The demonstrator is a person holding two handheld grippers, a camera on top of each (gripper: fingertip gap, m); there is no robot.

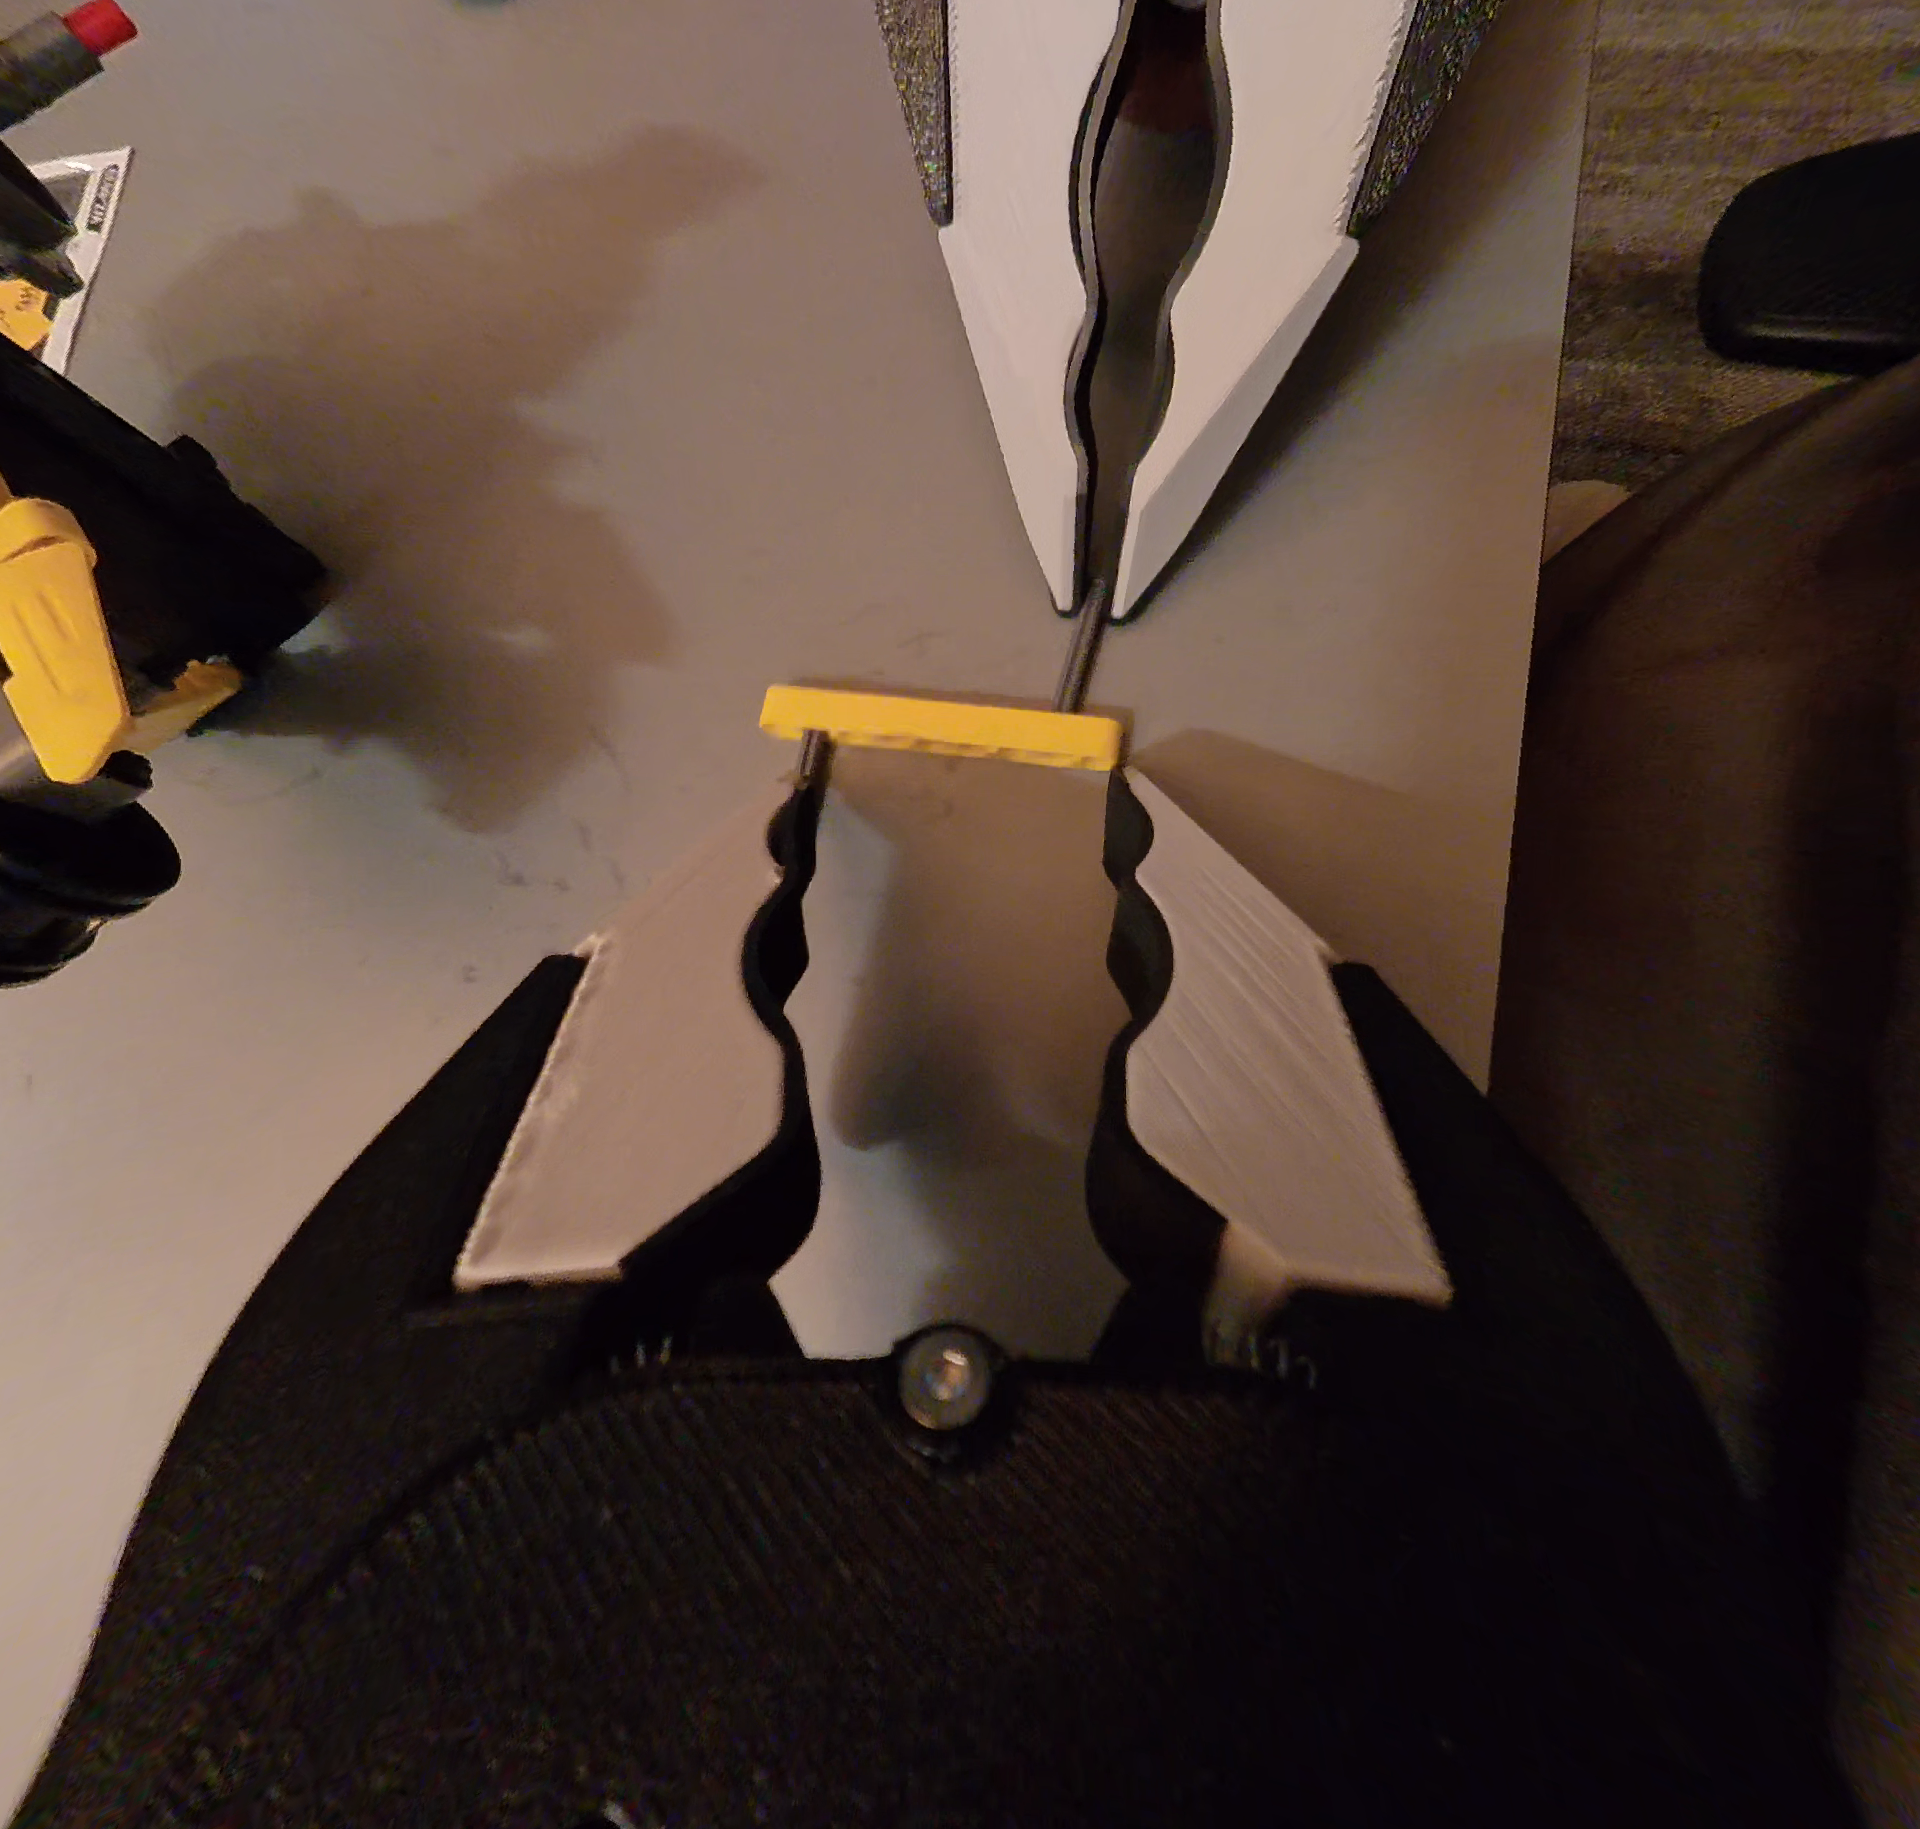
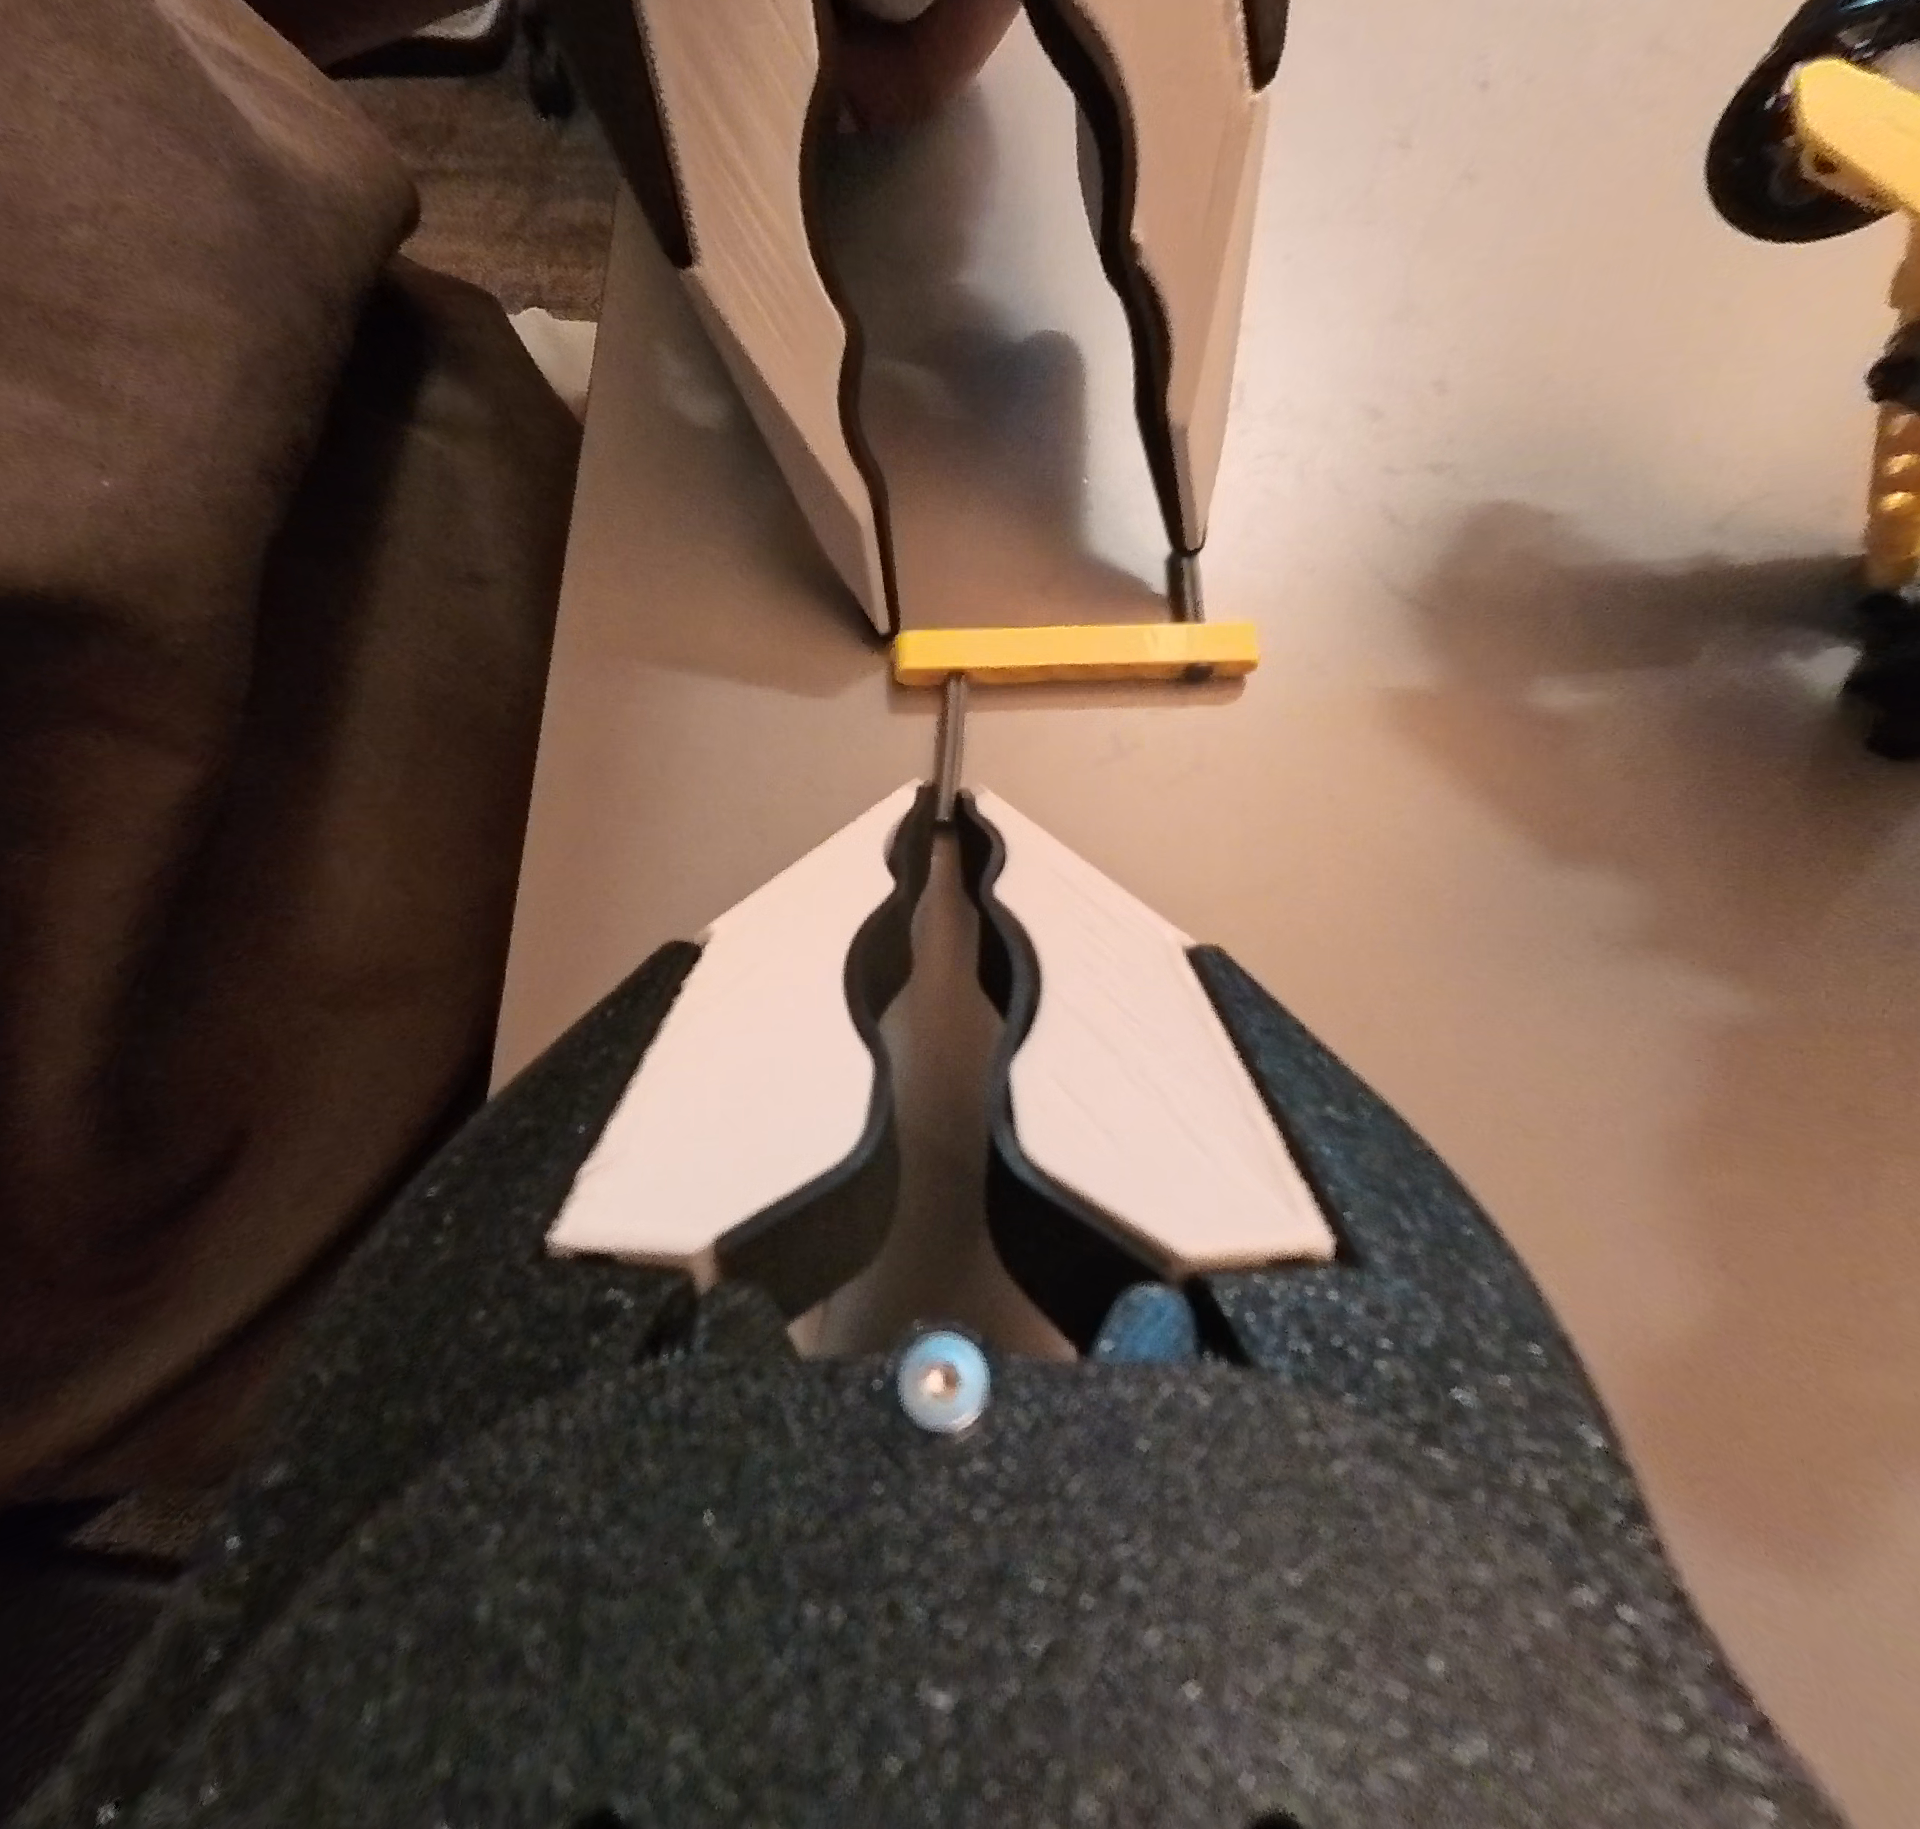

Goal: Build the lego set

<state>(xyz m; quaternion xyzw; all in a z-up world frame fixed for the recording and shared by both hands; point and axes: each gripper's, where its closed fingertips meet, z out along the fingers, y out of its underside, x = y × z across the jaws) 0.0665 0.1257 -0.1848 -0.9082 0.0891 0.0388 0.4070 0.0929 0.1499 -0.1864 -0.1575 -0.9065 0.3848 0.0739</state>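
Observation:
A flat yellow beam (image 1: 940, 727) lies on the grey table (image 1: 520, 429) between the two grippers. My left gripper (image 1: 956, 792) is open wide, its fingertips right at the beam's near side. A short dark pin (image 1: 810, 753) at the beam's left end touches its left fingertip. My right gripper (image 2: 943, 803) is shut on a thin dark axle (image 2: 950, 745) that runs into the beam (image 2: 1075, 655). In the left wrist view the right gripper (image 1: 1088, 610) comes from the top, holding the axle (image 1: 1075, 657). In the right wrist view the left gripper (image 2: 1034, 590) comes from above.
A black and yellow toy vehicle (image 1: 73, 636) stands at the left; its wheel (image 2: 1787, 148) shows at the top right. A red-capped marker (image 1: 99, 23) and a leaflet (image 1: 88, 210) lie at far left. The table edge (image 1: 1538, 636) borders a brown cushion (image 2: 208, 636) and a black armrest (image 1: 1818, 273). Some 5 centimetres of space lies between my two pairs of fingers.

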